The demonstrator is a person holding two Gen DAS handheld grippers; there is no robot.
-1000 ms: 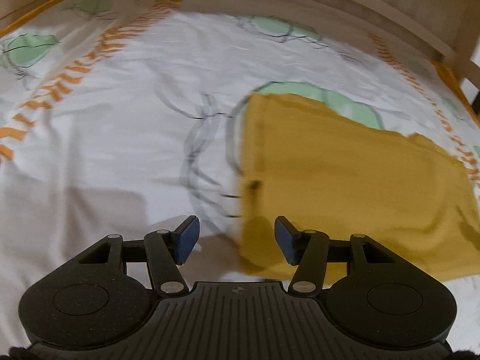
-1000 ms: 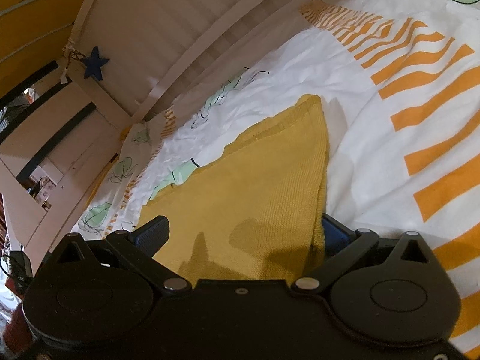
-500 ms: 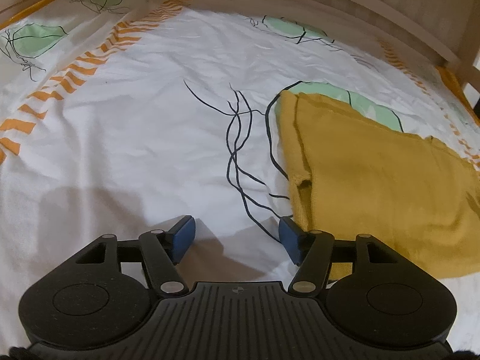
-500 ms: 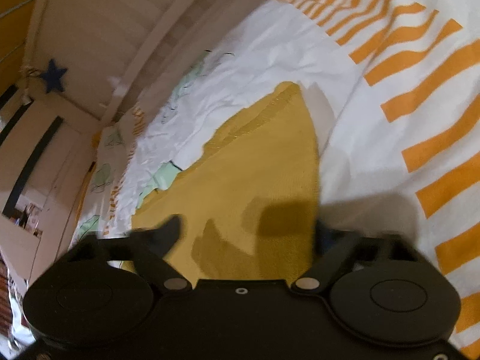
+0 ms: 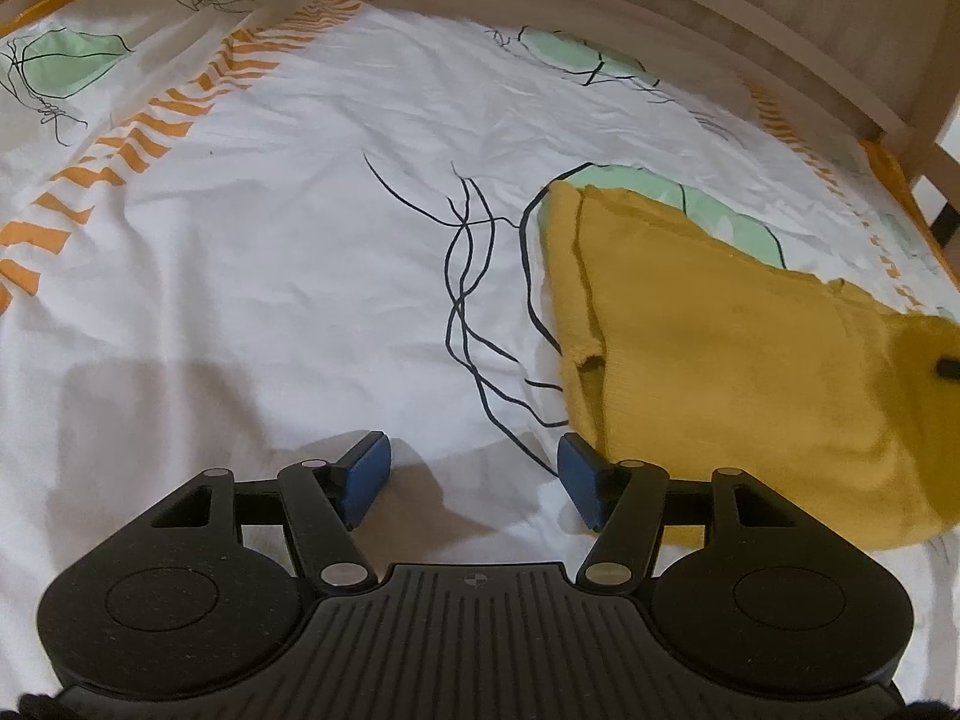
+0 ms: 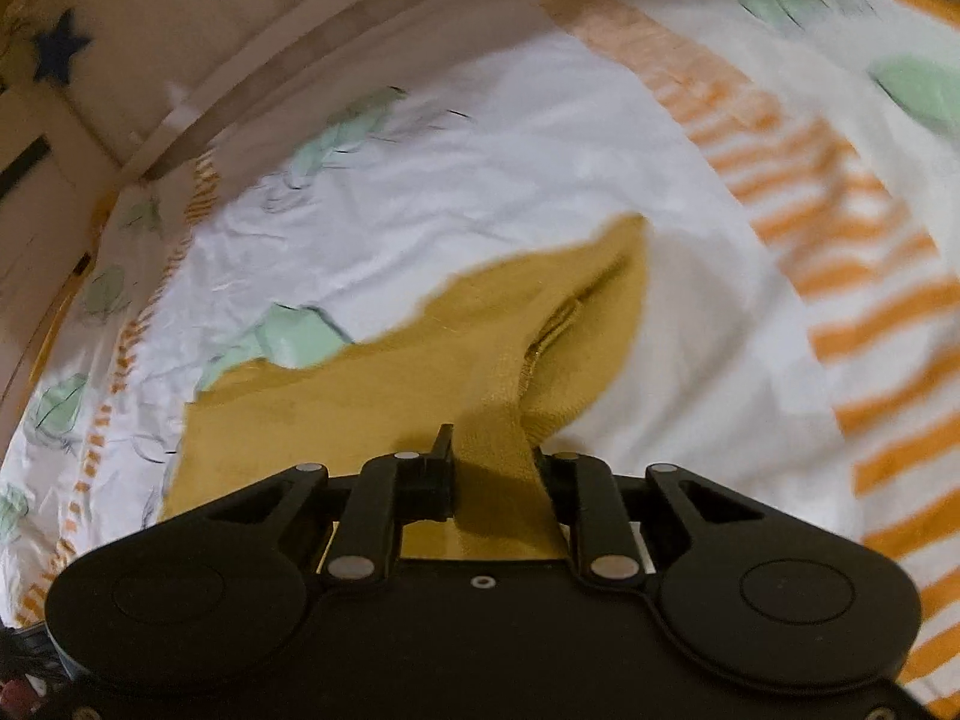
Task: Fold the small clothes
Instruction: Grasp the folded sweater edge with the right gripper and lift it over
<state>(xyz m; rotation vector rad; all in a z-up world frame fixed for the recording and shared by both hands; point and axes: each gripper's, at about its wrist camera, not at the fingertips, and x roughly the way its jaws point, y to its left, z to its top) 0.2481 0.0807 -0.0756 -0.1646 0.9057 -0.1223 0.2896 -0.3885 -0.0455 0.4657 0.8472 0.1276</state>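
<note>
The right hand-held gripper (image 6: 492, 468) had just been closing and was clamped on a pinched fold of the mustard-yellow knitted garment (image 6: 384, 384), lifting that edge off the bed's white printed sheet (image 6: 480, 180). The left hand-held gripper (image 5: 474, 480) hovered with jaws apart, empty, just beside the garment's near corner.

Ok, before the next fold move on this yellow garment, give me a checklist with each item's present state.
1. Right gripper clamped on the yellow garment: ok; its jaws have just been closing, with cloth bunched between them.
2. Pinched edge raised off the bedsheet: ok.
3. Left gripper empty and open: ok.
4. Left gripper holding the garment's other end: not ok; it is beside the cloth.
5. Garment lying flat, unwrinkled: cannot tell, blurred.
</note>
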